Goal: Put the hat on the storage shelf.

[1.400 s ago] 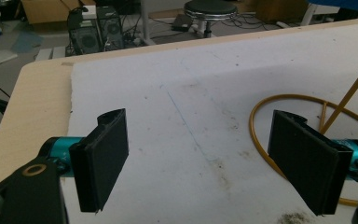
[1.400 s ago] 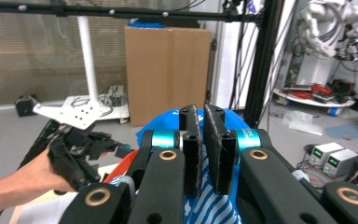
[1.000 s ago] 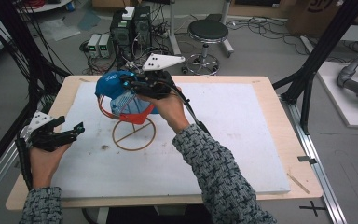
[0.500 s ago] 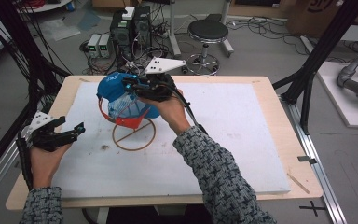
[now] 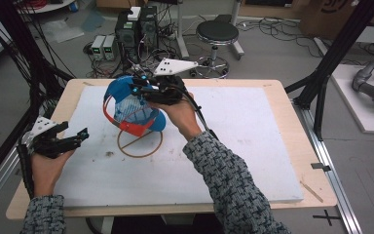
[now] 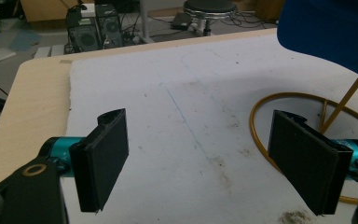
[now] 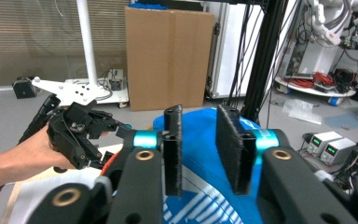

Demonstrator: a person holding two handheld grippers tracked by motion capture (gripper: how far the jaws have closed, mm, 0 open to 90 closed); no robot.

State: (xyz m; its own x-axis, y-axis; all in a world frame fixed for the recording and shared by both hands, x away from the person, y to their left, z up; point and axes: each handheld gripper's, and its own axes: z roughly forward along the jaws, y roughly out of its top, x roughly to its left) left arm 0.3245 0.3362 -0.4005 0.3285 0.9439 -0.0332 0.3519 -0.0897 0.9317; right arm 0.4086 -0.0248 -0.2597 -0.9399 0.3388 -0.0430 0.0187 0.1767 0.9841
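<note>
A: Right hand-held gripper?

B: At the crown of the cap, jaws pointing away from the person. They have just been opening. In the right gripper view there's a clear gap between the pads and no fabric pinched in it, so it's released.

A: Why there?

B: Looks like a let-go after setting the cap on the stand. The cap sits tilted above the wire ring, red brim low and facing the person. The hand stays close, probably to check that it hangs by itself.

A: Cap location?

B: On the stand, left of centre on the white board, off the board's surface. I can't tell where the rod meets the inside of the cap.

A: Left hand-held gripper?

B: Spread wide with nothing between the pads. It hovers at the left edge of the table, well apart from the cap and aimed towards the ring. Parked out of the way, I'd say, ready to steady the stand if it tips.

A: Containers?

B: No real ones. The cap is the only hollow thing, and it covers the rod's top. Inside the ring there's only bare board.
</note>
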